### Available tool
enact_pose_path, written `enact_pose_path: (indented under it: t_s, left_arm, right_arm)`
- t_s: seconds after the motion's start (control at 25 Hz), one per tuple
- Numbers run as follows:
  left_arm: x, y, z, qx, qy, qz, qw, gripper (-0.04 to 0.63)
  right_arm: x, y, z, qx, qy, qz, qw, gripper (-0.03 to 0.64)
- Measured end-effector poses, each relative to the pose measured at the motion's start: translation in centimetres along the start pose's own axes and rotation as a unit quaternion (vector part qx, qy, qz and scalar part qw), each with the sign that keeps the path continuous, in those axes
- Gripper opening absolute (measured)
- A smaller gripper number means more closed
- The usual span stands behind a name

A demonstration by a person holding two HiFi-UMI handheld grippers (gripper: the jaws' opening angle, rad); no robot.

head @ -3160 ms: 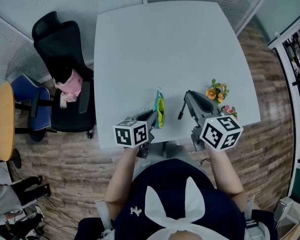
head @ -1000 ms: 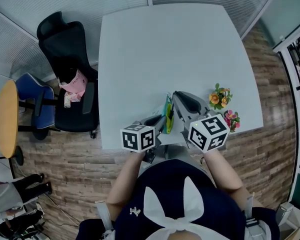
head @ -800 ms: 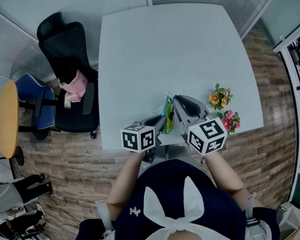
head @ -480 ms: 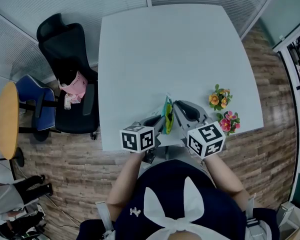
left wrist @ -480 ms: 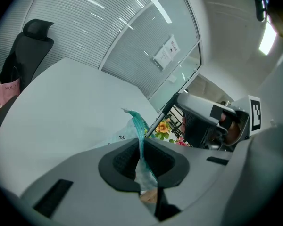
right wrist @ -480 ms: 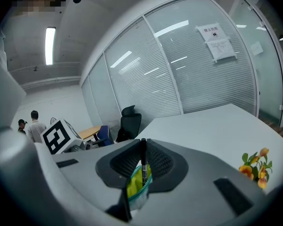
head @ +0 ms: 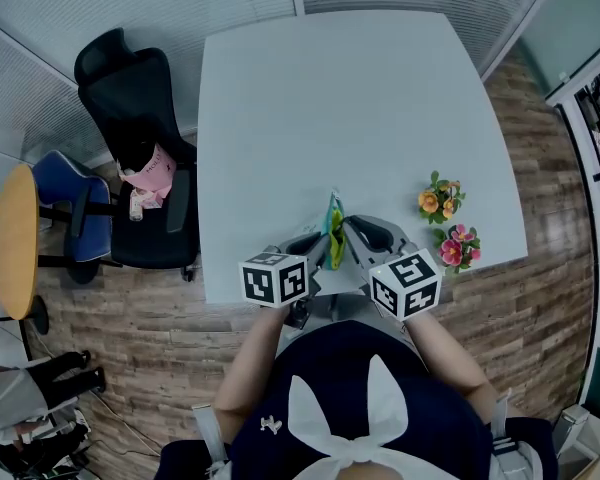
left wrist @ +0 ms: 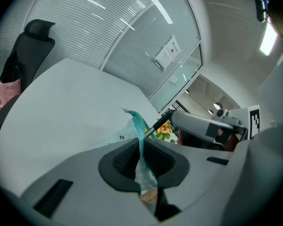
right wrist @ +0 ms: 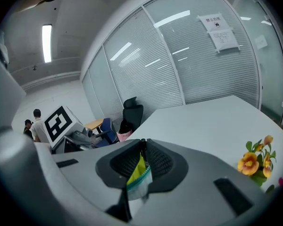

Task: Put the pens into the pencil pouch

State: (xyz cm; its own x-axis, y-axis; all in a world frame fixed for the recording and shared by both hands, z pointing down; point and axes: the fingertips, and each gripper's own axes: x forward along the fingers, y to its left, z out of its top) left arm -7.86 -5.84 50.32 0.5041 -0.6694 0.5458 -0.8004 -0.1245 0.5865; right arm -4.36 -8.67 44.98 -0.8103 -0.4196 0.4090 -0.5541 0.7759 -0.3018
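Observation:
The pencil pouch point(head: 332, 234), teal with a yellow lining, stands on edge near the table's front edge. My left gripper point(head: 318, 245) is shut on its near end; in the left gripper view the zipper edge of the pouch point(left wrist: 139, 132) rises between the pads of my left gripper point(left wrist: 141, 161). My right gripper point(head: 352, 236) sits just right of the pouch, shut on a thin black pen point(left wrist: 153, 124) that points at the pouch's mouth. In the right gripper view the pen point(right wrist: 143, 149) sits between the pads of my right gripper point(right wrist: 140, 161), and the pouch's yellow lining point(right wrist: 137, 172) shows right at them.
The white table point(head: 340, 98) stretches away behind the pouch. Two small flower bunches point(head: 437, 193) point(head: 458, 243) stand right of the right gripper. A black office chair point(head: 130, 148) and a round wooden table point(head: 5, 238) are off to the left.
My right gripper has sunk and closed in leftward on the pouch, bringing the pen to its mouth. The left gripper and pouch have stayed put.

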Motion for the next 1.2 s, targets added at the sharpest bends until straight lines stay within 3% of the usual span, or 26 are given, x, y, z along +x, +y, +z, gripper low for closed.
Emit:
enact_pose_path:
  t_s: [0.4, 1.2]
  left_arm:
    - [0.0, 0.1, -0.3, 0.001, 0.002, 0.001, 1.0, 0.046]
    - [-0.6, 1.0, 0.6, 0.006, -0.006, 0.016, 0.9998, 0.046]
  right_arm:
    - [0.7, 0.1, -1.9, 0.0, 0.032, 0.009, 0.999, 0.067]
    - [-0.2, -0.7, -2.1, 0.009, 0.029, -0.005, 1.0, 0.064]
